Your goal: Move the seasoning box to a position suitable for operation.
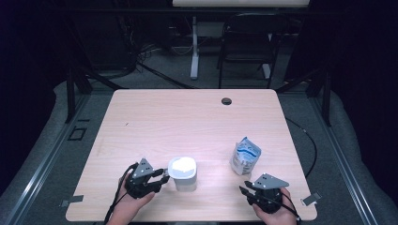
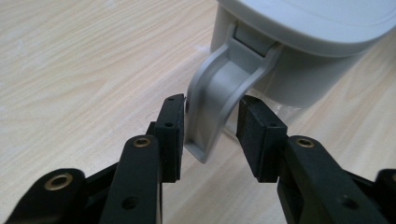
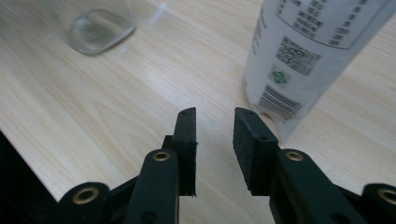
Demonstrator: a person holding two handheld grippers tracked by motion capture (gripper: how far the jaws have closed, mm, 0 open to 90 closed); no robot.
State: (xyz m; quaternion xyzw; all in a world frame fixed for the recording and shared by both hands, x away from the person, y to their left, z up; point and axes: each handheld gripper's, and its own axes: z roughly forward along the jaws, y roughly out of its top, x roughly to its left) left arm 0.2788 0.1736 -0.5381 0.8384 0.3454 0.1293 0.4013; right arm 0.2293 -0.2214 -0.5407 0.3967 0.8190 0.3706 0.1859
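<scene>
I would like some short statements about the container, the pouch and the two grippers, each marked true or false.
1. The grey latch of the white-lidded container lies between the jaws of the left gripper. True; a gap shows beside the right-hand pad, so it is not clamped.
2. The right gripper holds the white pouch. False; nothing is between its jaws, and the pouch stands ahead of them, to the side.
3. The pouch lies flat on the table. False; it stands upright.
4. The container stands on the left gripper's side of the table, the pouch on the right gripper's. True.
5. The container's lid is off. False; it is on.
</scene>
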